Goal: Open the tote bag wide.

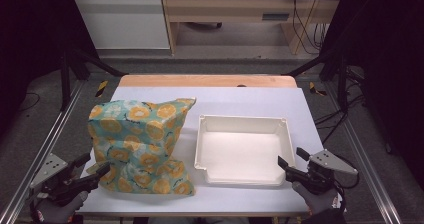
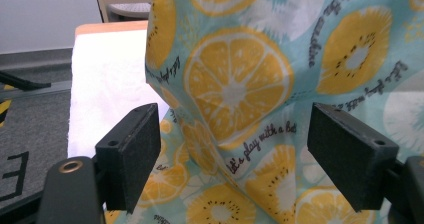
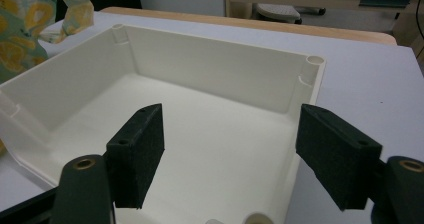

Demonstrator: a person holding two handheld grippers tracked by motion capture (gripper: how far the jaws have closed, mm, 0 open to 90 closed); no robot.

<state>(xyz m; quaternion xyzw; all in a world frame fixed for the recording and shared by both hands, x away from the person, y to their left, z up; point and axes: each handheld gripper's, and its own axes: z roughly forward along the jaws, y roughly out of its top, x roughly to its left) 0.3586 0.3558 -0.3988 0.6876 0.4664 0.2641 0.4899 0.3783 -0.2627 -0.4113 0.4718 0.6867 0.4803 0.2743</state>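
Note:
A teal cloth bag (image 1: 140,144) printed with orange slices stands crumpled on the left half of the table. Its fabric (image 2: 235,79) rises close in front of my left gripper (image 2: 235,134), whose jaws stand wide apart with nothing pinched. In the high view the left gripper (image 1: 94,165) sits at the bag's lower left corner. An empty white plastic tray (image 1: 243,118) lies to the bag's right. My right gripper (image 1: 291,156) is open at the tray's near right corner. In the right gripper view the right gripper (image 3: 230,134) faces the tray's inside (image 3: 220,41).
A white sheet (image 1: 250,99) covers the tabletop, with a wooden strip (image 1: 205,80) along the far edge. Dark metal frame rails (image 1: 50,139) run down both sides. The bag's top corner (image 3: 20,29) shows left of the tray.

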